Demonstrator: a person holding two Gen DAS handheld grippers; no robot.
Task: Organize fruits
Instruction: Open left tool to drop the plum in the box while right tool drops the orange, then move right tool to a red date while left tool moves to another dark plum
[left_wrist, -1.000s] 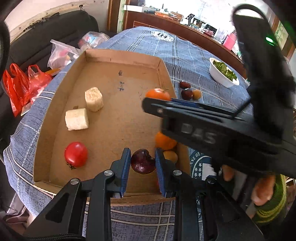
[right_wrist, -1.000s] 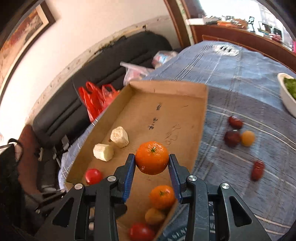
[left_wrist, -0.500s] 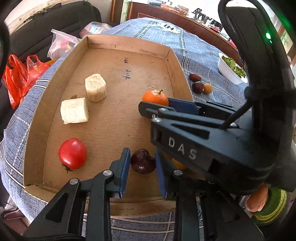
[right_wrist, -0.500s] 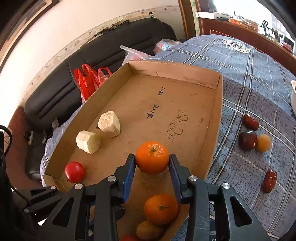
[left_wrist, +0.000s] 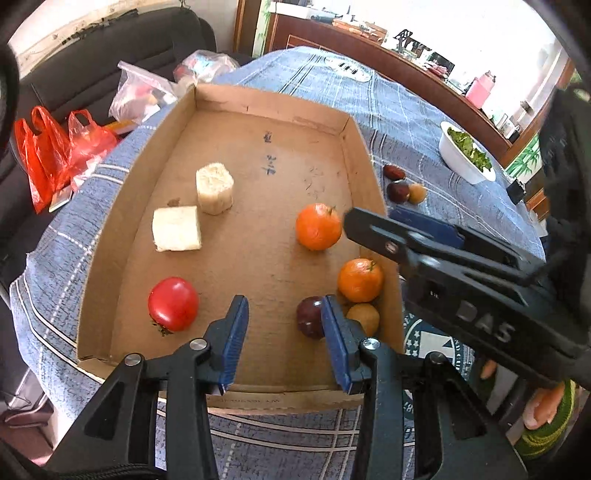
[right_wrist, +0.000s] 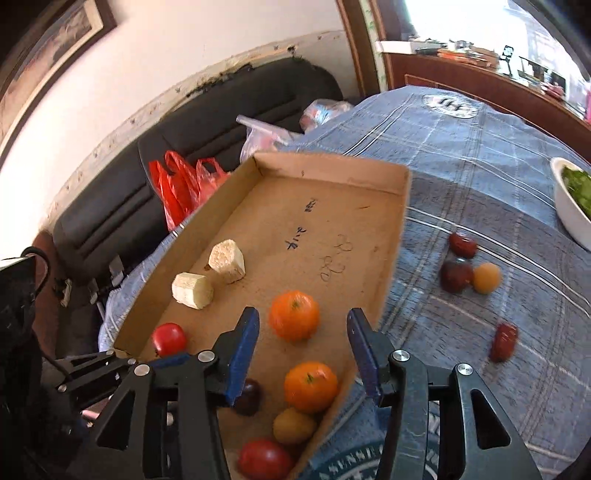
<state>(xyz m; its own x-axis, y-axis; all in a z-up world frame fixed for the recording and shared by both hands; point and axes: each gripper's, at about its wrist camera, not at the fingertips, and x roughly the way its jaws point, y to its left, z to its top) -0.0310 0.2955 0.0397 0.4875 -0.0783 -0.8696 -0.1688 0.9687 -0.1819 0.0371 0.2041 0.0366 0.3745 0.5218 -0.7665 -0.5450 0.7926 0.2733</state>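
Your table (left_wrist: 406, 122), under its blue checked cloth, is carrying the cardboard tray (left_wrist: 110, 229) where the fruit is gathering. Your right gripper (right_wrist: 303, 343) is hanging over the tray's right side with its jaws just having been opening; they are standing apart now, and the orange (right_wrist: 294, 314) is sitting on the tray floor between them, touching neither pad. Your left gripper (left_wrist: 283, 339) is at the tray's near edge, its jaws also having just been opening, gripping nothing; the plum (left_wrist: 310, 317) is lying on the cardboard just beside the right finger, partly hidden behind it.

A white bowl (left_wrist: 461, 162) of greens is standing well off to the right. In the tray, two pale chunks (left_wrist: 177, 229) are lying side by side on the left, with a tomato (left_wrist: 173, 303) nearer you. A second orange (left_wrist: 360, 280) and a small yellow fruit (left_wrist: 364, 318) are crowding the near right corner. Outside the tray, on the cloth, four small fruits (right_wrist: 458, 275) are waiting: three dark red and one yellow.
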